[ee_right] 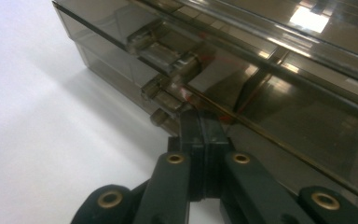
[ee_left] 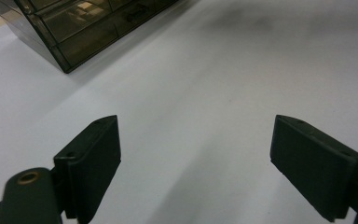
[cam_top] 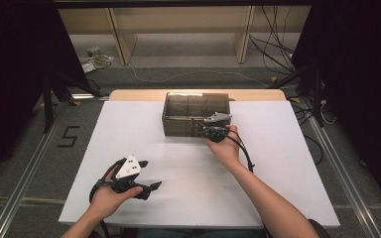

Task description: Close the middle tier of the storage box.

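Right gripper (ee_right: 200,126) has its jaws pinched together at a drawer handle (ee_right: 168,100) of the box (cam_top: 196,114), probably to pull it. Left gripper (cam_top: 146,174) waits aside, jaws apart.

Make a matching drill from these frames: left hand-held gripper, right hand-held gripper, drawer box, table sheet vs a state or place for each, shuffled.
Column 1
1. left hand-held gripper
2. right hand-held gripper
3. smoky clear drawer box
4. white table sheet

Column 2
A. stands at the far middle of the sheet
B. jaws pressed together at a handle on the front of the box
C. covers the tabletop under everything
D. jaws wide apart, nothing between them, near the front left

Pairs: 1-D, 2-B, 3-A, 4-C
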`<state>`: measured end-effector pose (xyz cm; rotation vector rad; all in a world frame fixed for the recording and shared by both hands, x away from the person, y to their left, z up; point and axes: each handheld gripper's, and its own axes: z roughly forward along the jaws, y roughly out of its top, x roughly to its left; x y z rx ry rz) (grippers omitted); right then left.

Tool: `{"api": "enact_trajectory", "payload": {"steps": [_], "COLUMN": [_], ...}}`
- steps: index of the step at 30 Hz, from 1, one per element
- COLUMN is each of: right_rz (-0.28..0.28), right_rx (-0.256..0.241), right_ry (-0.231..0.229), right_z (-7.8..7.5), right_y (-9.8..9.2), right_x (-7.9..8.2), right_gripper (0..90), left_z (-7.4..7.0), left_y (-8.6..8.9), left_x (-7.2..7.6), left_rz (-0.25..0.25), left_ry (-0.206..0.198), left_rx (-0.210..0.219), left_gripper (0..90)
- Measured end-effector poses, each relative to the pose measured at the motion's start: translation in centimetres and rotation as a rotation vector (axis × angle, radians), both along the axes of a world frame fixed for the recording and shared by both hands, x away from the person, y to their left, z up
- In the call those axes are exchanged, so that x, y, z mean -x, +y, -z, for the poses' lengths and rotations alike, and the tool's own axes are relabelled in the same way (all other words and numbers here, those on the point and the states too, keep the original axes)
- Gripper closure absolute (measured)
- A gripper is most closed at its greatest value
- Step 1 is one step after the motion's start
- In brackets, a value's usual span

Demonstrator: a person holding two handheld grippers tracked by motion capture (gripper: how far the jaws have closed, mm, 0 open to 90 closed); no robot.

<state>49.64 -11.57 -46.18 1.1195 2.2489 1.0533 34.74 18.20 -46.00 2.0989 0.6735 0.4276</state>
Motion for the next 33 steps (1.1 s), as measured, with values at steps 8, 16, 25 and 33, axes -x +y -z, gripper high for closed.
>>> {"api": "enact_trajectory", "payload": {"steps": [8,16,25,33], "right_rz": [0.001,-0.01,0.018,-0.029], "right_rx": [0.007,-0.01,-0.041,-0.044], "right_ry": [-0.004,-0.052,-0.06,-0.043], "right_z": [0.1,-2.0,-1.8,-3.0], "right_y": [0.0,-0.7,-1.0,-3.6], "right_x": [-0.2,1.1,0.3,2.9], "right_gripper": [90.0,90.0,90.0,69.5], "left_z": [0.0,0.0,0.0,-0.1], "left_y": [0.0,0.0,0.1,0.3], "left_x": [0.0,0.0,0.0,0.1], "left_rz": [0.0,0.001,-0.001,-0.011], "left_ry": [-0.002,-0.002,0.0,0.002], "left_rx": [0.001,0.0,0.0,0.013], "left_gripper": [16.1,16.1,16.1,16.0]}}
